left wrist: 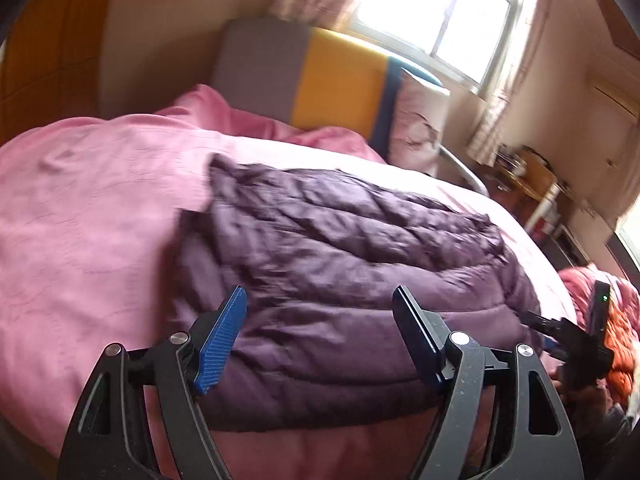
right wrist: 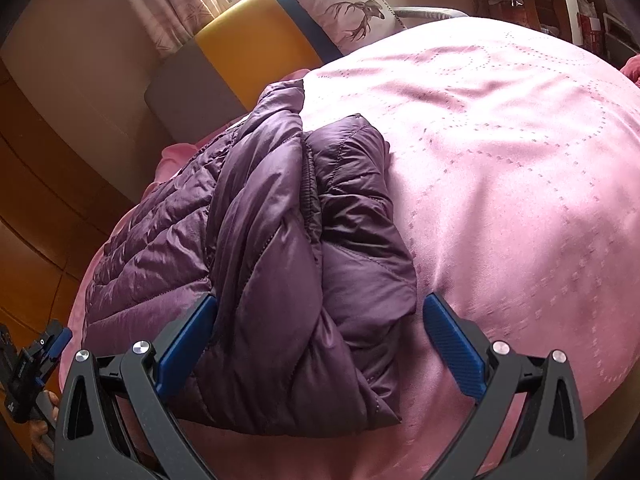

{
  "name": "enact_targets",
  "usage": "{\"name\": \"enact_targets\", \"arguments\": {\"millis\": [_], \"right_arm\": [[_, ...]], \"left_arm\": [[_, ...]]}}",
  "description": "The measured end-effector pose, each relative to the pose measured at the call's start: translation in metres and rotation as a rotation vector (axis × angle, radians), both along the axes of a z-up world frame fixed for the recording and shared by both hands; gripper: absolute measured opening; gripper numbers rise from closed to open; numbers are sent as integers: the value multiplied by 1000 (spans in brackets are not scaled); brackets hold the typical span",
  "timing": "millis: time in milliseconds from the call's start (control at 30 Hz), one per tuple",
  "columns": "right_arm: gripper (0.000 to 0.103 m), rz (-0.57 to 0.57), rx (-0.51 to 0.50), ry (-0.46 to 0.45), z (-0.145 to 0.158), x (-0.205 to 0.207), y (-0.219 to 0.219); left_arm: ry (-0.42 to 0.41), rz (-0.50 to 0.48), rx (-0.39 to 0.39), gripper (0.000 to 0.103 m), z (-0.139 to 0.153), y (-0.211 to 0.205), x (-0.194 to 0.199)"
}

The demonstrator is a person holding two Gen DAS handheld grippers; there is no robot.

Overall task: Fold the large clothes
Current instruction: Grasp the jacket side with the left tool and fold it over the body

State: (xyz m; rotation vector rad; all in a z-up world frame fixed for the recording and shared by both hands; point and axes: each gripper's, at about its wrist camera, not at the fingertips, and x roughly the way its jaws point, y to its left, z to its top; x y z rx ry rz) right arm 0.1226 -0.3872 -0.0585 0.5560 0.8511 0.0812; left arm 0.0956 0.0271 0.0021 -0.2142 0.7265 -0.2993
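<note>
Your left gripper point(left wrist: 320, 340) hangs with its jaws spread and nothing between the pads, just above the near edge of the jacket point(left wrist: 340, 264). Your right gripper point(right wrist: 320, 356) is also spread wide. Its jaws straddle the bunched near end of the jacket point(right wrist: 280, 260) without pinching it, as far as the view shows.

The jacket lies straight ahead of both grippers on the bed point(right wrist: 500, 160). Its long axis runs away from you toward the headboard point(right wrist: 248, 52). Your right hand looks nearer to a graspable fold.

The jacket is dark purple, quilted and puffy. It is already doubled over into a thick bundle, with one side rolled inward along a seam.
</note>
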Motion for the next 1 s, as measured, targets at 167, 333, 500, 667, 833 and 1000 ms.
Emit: {"name": "enact_targets", "arguments": {"millis": [167, 333, 500, 667, 833, 1000], "right_arm": [[101, 17, 52, -9, -4, -4, -7], [99, 82, 167, -15, -5, -2, -8], [77, 134, 241, 5, -10, 4, -1], [52, 142, 342, 5, -19, 5, -2], [36, 170, 337, -19, -4, 2, 5], [33, 211, 266, -58, 23, -2, 19]], "left_arm": [[51, -80, 29, 67, -7, -51, 22], [114, -96, 121, 65, -26, -88, 48], [135, -106, 175, 65, -40, -104, 57], [146, -112, 199, 65, -53, -109, 60], [165, -110, 164, 65, -63, -107, 65], [156, -108, 158, 65, -67, -106, 61]]}}
